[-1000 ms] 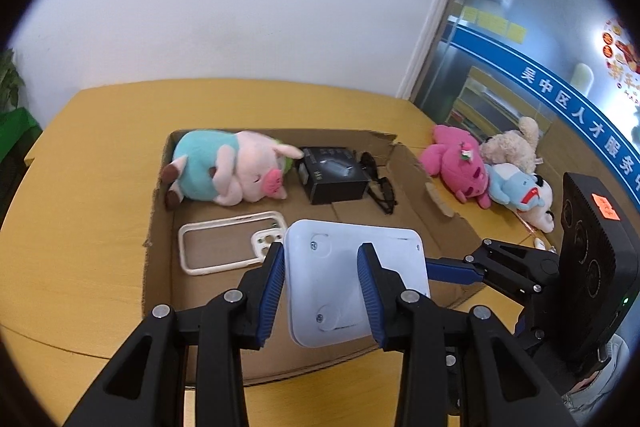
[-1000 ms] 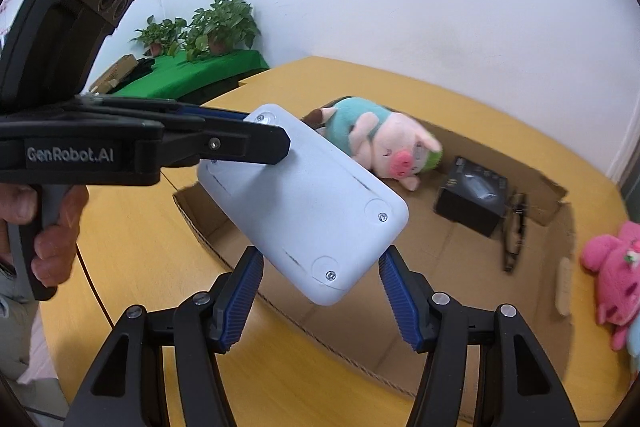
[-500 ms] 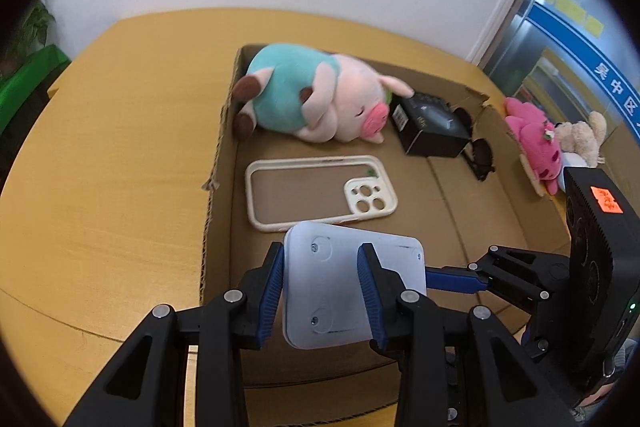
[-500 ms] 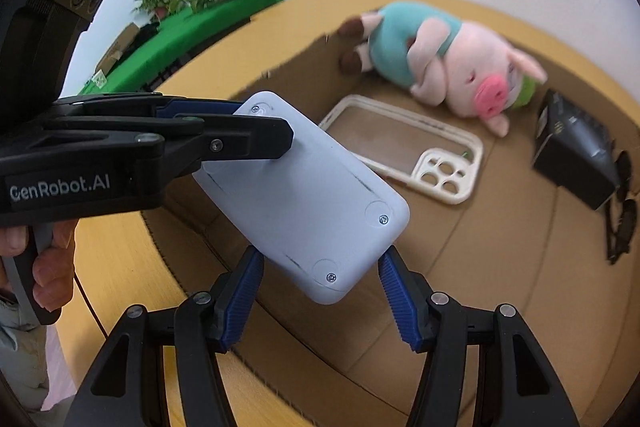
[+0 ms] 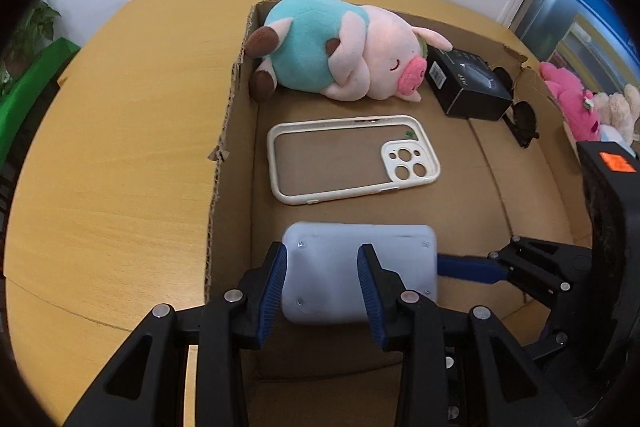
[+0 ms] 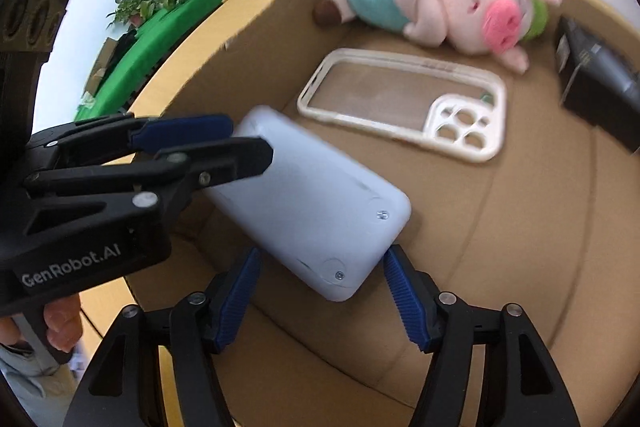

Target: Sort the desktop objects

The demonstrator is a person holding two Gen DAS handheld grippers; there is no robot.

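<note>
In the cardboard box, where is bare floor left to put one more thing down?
Bare floor lies on the box's right half, between the phone case, the black box and the right wall. The far-left corner is crowded by the plush pig; the near-left holds the white device.

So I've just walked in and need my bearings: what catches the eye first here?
A pale flat device hangs low over the cardboard box, clamped in the left tongs, while the right tongs, which have just been opening, stand off its end. Behind it lie a white phone case and a plush pig.
</note>
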